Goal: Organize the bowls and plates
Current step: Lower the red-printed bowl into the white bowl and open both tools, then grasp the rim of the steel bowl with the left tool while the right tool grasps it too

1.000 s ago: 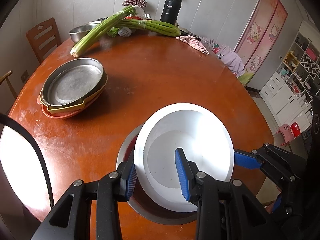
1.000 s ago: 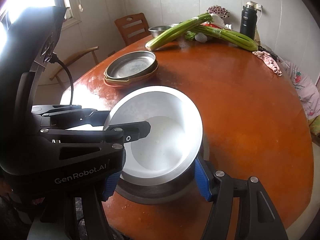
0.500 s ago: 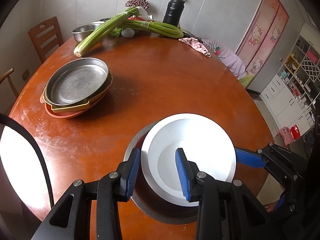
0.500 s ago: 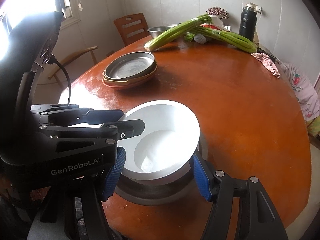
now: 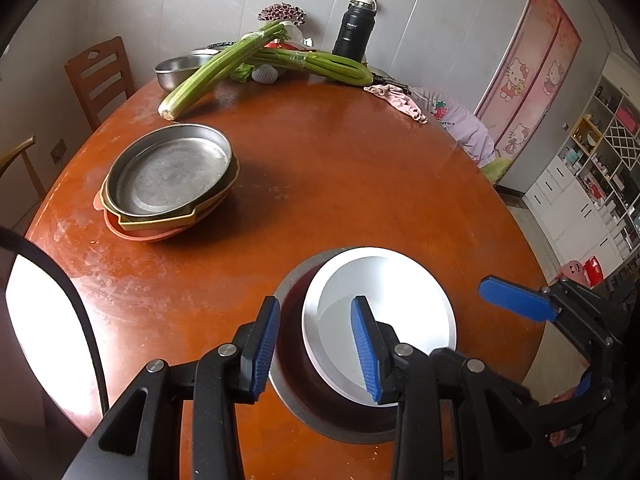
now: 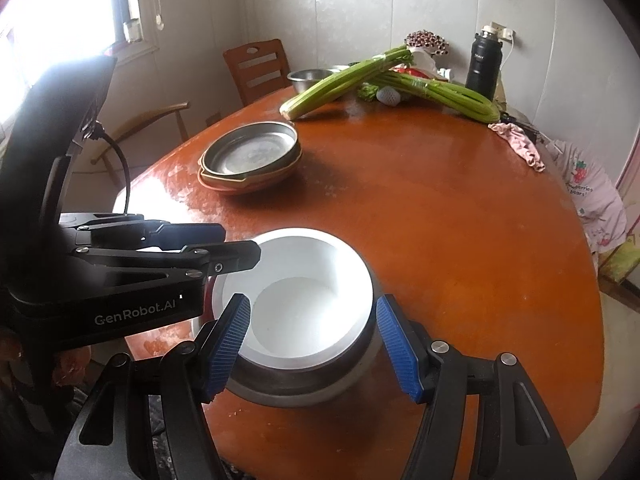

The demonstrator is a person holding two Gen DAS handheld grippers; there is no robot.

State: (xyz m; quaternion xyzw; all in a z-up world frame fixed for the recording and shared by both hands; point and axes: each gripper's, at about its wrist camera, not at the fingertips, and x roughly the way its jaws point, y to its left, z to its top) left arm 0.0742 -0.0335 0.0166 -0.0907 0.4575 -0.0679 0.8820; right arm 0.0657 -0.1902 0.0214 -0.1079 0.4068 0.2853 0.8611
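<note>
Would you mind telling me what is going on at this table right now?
A person with a tool in each hand is nesting bowls. The white bowl sits inside the steel bowl at the table's near edge. The left tool straddles the white bowl's rim without pressing it; the right tool stands open around both bowls. A stack of plates waits farther back.

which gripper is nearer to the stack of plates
Left. The left gripper straddles the near-left rim of the white bowl, on the side facing the stack of plates. The right gripper sits at the bowl's opposite side, farther from the stack.
</note>
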